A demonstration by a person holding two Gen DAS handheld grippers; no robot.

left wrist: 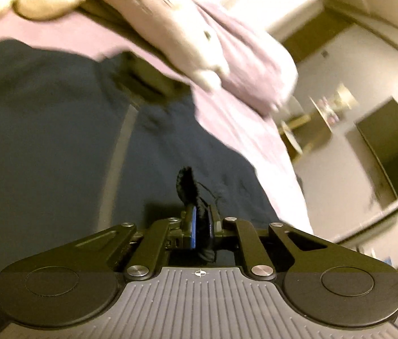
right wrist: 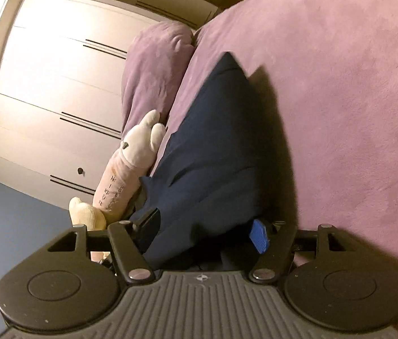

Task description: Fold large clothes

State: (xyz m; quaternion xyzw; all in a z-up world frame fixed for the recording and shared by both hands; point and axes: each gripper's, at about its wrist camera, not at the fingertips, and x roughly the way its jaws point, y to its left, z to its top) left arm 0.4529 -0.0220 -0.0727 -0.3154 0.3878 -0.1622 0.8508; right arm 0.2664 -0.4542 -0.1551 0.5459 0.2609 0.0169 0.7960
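A large dark navy garment [left wrist: 43, 130] lies spread on a purple bedcover [left wrist: 235, 130]. My left gripper [left wrist: 200, 220] is shut on a dark fold of the garment's edge, which sticks up between the fingers. In the right wrist view the same navy garment [right wrist: 213, 147] lies on the purple bedcover [right wrist: 340, 99] and runs into my right gripper [right wrist: 203, 231]. Its jaws stand wide apart, with cloth lying between the black left finger [right wrist: 148, 223] and the blue-padded right finger [right wrist: 259, 236].
A long pale pink plush toy [right wrist: 131, 163] lies beside the garment, also in the left wrist view [left wrist: 170, 19]. A purple pillow [right wrist: 153, 67] sits behind it. White wardrobe doors [right wrist: 58, 84] and blue floor [right wrist: 15, 226] are beyond the bed. A dark screen [left wrist: 391, 147] stands at right.
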